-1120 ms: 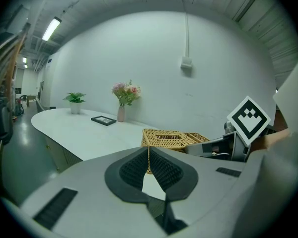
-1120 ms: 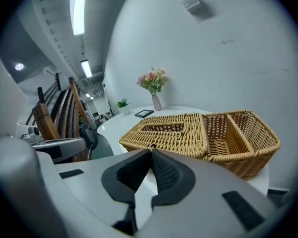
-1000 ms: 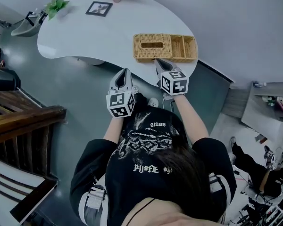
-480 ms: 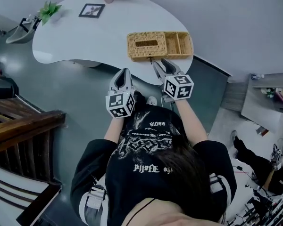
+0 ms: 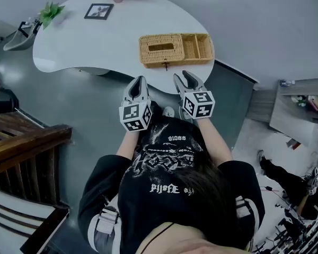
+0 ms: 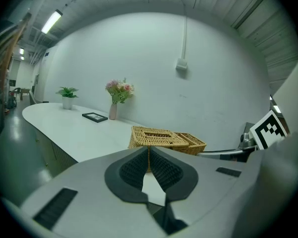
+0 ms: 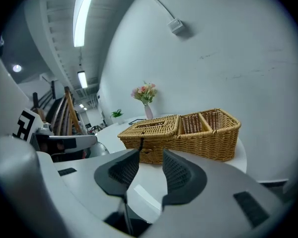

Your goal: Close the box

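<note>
Before the box, left gripper aims forward, fingers together; right gripper alongside, fingers just opened, empty.

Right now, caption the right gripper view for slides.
Right gripper, jaws just opened and empty, faces the wicker box on the table.

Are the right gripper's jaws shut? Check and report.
No, the jaws of the right gripper have just been opening and stand apart, nothing between them.

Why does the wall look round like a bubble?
Left gripper view: a wide-angle lens bows the wall and darkens the corners; right gripper view: the ceiling lamp glares white; head view: even, dim light, the wicker box sharp.
</note>
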`<state>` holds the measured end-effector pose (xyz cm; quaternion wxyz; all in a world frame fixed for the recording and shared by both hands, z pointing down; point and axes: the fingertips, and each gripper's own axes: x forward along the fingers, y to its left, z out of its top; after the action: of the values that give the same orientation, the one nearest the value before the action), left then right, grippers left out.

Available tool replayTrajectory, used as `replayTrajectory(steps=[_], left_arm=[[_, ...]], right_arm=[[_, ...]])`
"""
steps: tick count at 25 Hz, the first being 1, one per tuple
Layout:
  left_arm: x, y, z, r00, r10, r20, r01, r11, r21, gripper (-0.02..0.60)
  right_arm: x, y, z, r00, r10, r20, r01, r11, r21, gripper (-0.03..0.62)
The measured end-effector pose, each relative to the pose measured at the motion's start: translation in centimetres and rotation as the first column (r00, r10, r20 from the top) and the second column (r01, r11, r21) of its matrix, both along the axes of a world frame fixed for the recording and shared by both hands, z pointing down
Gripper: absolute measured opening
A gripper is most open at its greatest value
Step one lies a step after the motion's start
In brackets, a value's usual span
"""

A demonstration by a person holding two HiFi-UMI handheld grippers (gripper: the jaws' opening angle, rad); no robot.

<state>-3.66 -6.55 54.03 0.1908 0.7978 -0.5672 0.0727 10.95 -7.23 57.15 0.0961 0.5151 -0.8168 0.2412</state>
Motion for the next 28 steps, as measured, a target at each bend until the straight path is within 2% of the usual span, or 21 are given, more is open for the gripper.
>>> replayTrajectory(steps=[3,7,9,14,19,28], left_arm=[[0.4,0.0,0.2,1.000,0.007,0.001,-0.007,1.000,-0.007,0.026],[1.0,0.0,0.2,1.000,0.020,0.005,-0.020,1.000,-0.002,0.026],[1.2,0.1,0.3,1.000,0.028,0.013,-0.028,1.000,-0.002,0.026],[1.5,0.3,0.6,0.999,0.037,0.016,-0.037,0.999,-0.007,0.026],[1.7,0.2,0.6,0.999,0.037,0.033,-0.037,0.999,-0.012,0.026],[1.9,0.3,0.0,0.999,0.044,0.021,-0.044,0.999,0.005,0.026]], right_arm=[[0.3,0.7,0.4,0.999,0.011,-0.045,-0.011,1.000,0.001,0.137],[0.8,1.1,0.7,0.997,0.037,-0.067,-0.037,0.999,0.000,0.053],[0.9,1.2,0.7,0.997,0.039,-0.072,-0.039,0.999,0.002,0.031],[0.5,1.4,0.5,0.996,0.014,-0.083,-0.013,1.000,0.005,0.025],[0.5,1.5,0.5,0.995,0.022,-0.100,-0.020,1.000,0.018,0.025],[0.6,1.5,-0.4,0.991,0.029,-0.133,-0.021,0.998,0.059,0.025]])
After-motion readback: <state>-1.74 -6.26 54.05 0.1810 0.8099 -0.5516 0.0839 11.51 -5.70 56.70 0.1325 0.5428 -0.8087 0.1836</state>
